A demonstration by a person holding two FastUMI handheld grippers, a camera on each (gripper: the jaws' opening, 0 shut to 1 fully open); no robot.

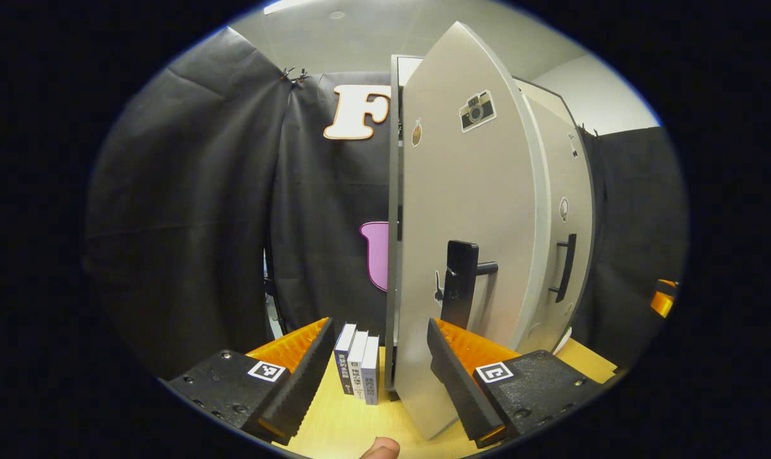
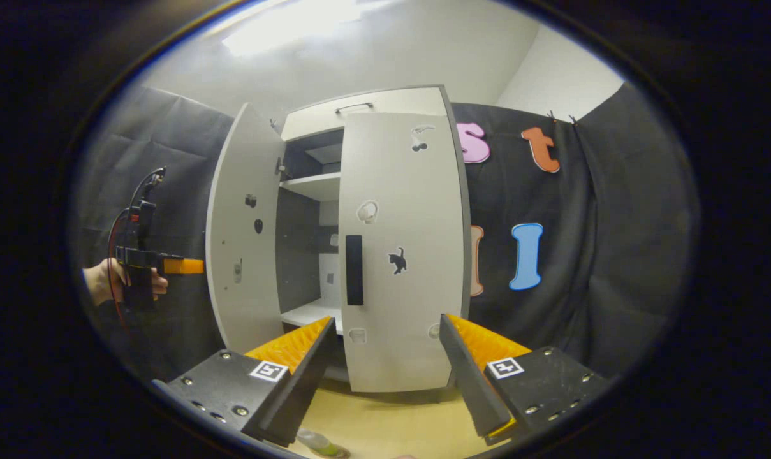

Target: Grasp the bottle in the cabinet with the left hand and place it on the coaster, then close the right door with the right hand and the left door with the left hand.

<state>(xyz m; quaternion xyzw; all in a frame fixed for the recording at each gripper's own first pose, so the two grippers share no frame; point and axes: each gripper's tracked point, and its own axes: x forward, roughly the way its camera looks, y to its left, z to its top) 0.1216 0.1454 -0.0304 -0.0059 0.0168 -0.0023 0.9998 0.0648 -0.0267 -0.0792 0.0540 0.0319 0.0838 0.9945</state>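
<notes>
a: where's the bottle [image 2: 318,443] now?
b: down on the tabletop [image 2: 391,427], right at the bottom edge of the right gripper view. it looks to be lying on something, maybe the coaster, i can't tell.
a: and the doors?
b: the right door [image 2: 401,255] looks nearly shut. the left door [image 1: 468,223] stands swung out, with the shelves inside open to view past it.
a: the tools?
b: left tool [image 1: 379,373] is spread wide, holding nothing, sitting close against the left door's edge, just by its dark handle [image 1: 460,284]. right tool [image 2: 385,370] is spread too, empty, facing the right door.
a: what could go wrong?
b: i'd guess the left one slips off the door's edge if pushed at a slant. or it swings fast and bangs. the books [image 1: 359,366] stand just beside the cabinet [image 2: 366,102], so a wide sweep might clip them.
</notes>
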